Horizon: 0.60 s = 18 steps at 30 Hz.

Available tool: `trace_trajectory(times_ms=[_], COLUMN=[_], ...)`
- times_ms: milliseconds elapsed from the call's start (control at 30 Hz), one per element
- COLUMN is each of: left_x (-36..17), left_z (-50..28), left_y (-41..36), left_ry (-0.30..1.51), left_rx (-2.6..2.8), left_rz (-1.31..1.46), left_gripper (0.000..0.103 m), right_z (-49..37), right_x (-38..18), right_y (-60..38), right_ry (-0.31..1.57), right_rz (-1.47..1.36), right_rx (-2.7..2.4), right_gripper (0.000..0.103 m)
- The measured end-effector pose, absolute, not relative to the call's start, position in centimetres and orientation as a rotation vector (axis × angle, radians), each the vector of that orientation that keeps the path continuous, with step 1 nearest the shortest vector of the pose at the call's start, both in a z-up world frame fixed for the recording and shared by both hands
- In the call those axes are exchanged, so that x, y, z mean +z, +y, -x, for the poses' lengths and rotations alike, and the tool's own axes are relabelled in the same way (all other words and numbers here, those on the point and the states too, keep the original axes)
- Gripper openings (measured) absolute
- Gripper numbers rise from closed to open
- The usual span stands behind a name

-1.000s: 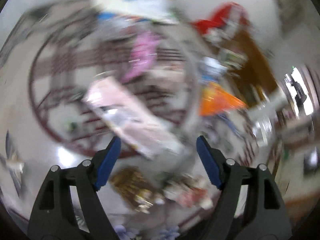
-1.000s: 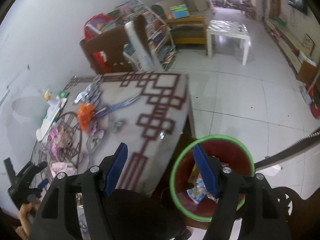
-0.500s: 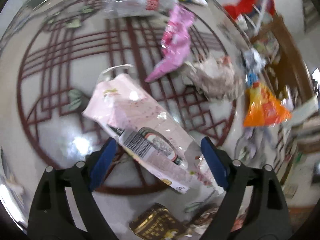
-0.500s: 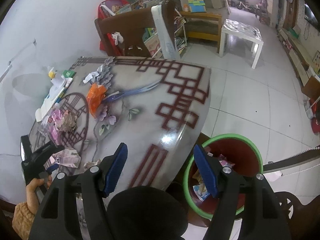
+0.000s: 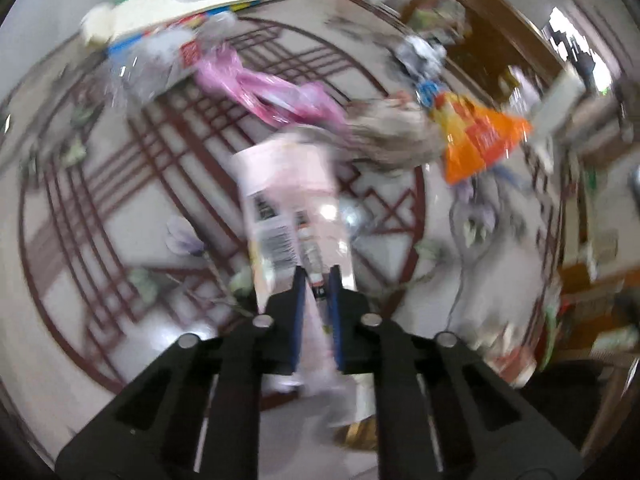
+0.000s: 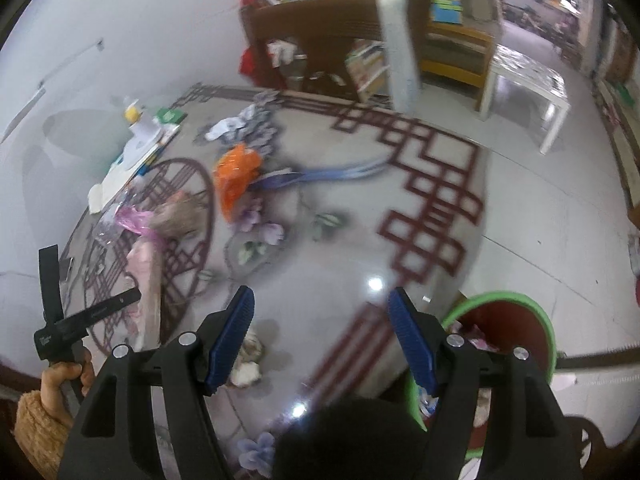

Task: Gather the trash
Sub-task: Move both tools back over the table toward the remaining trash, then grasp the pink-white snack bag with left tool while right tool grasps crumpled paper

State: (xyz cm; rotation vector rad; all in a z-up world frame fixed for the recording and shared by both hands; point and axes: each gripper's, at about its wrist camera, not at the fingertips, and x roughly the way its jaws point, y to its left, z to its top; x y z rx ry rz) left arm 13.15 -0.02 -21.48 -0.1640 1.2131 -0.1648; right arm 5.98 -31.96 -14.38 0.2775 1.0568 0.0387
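A pale pink wrapper (image 5: 288,184) with a barcode lies lengthwise in front of my left gripper (image 5: 316,272), whose jaws are closing tight, the blue pads pressing its near end. The right wrist view shows the same wrapper (image 6: 146,264) at the table's left, with a hand holding the left gripper (image 6: 120,300). My right gripper (image 6: 320,300) hangs open over the bare table front with nothing between its fingers. The green-rimmed red trash bin (image 6: 516,298) stands on the floor to its lower right, with litter inside.
On the patterned table (image 6: 360,240) lie an orange snack bag (image 5: 480,140), a magenta plastic bag (image 5: 272,92), crumpled brown paper (image 5: 392,136) and a clear bottle (image 5: 152,64). Papers (image 6: 136,148) sit by the wall. A wooden chair (image 6: 332,36) stands behind.
My left gripper rolled, came down and shut on the pink wrapper that lay between its open jaws. My right gripper swung from above the bin to over the table, still open.
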Motion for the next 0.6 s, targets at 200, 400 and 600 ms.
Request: trace_trajectory(times_ms=[200,400,600], left_x=[-21.6,-22.6,-24.4], left_z=[-12.3,-12.3,-12.9], left_y=[1.1,1.6,1.8], left_ry=[1.205,1.212,1.222], left_rx=[-0.168,-0.138,-0.102], left_rz=[0.108,0.181,0.209], left_gripper=[0.017,0.057,0.06], right_z=[-10.2,-14.4,-18.1], right_x=[-14.5,-15.1,-16.1], right_y=[-28.0,-24.4,-20.4], right_ry=[1.045,1.055,1.058], right_rz=[-0.211,-0.188,-0.131], right_rx=[0.131,0.216,0.283], right_gripper=[0.071,0.072,0.072])
